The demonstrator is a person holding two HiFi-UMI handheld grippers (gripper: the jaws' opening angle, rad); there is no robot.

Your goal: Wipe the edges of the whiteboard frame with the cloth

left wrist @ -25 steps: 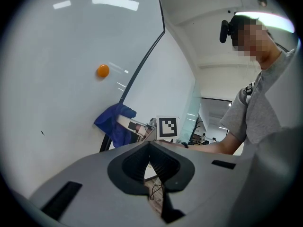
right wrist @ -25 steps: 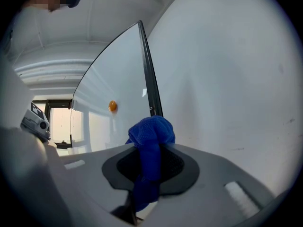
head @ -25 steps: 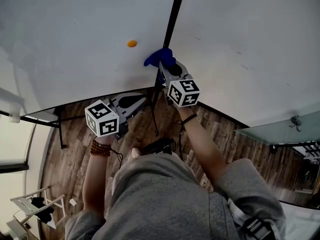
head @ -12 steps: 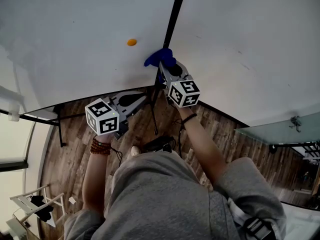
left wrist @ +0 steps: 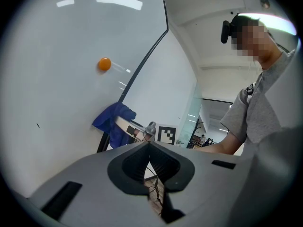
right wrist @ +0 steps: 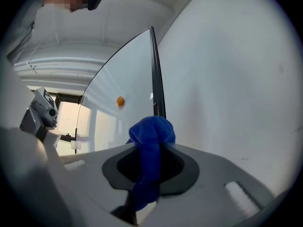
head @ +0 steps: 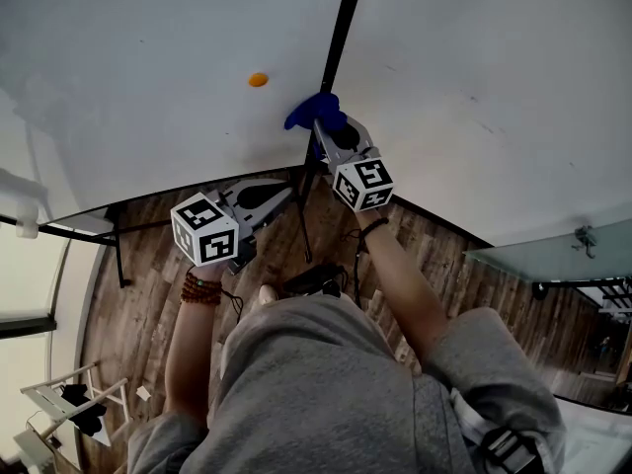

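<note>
A blue cloth (head: 316, 112) is pinched in my right gripper (head: 324, 131), which is shut on it and presses it against the black frame edge (head: 341, 28) of the whiteboard (head: 148, 57). In the right gripper view the cloth (right wrist: 150, 145) bulges out between the jaws, just below the dark frame strip (right wrist: 156, 74). My left gripper (head: 281, 197) hangs lower, near the board's bottom edge, shut with nothing in it. From the left gripper view the cloth (left wrist: 112, 121) sits against the frame (left wrist: 142, 65) ahead of the closed jaws.
An orange round magnet (head: 258, 80) sticks to the whiteboard left of the frame edge. A plain white wall (head: 494, 77) lies right of it. Black stand legs (head: 118, 255) cross the wooden floor (head: 138, 314). A glass panel (head: 553, 255) is at the right.
Both grippers have crept slightly upward along the board; the cloth stays held against the frame edge.
</note>
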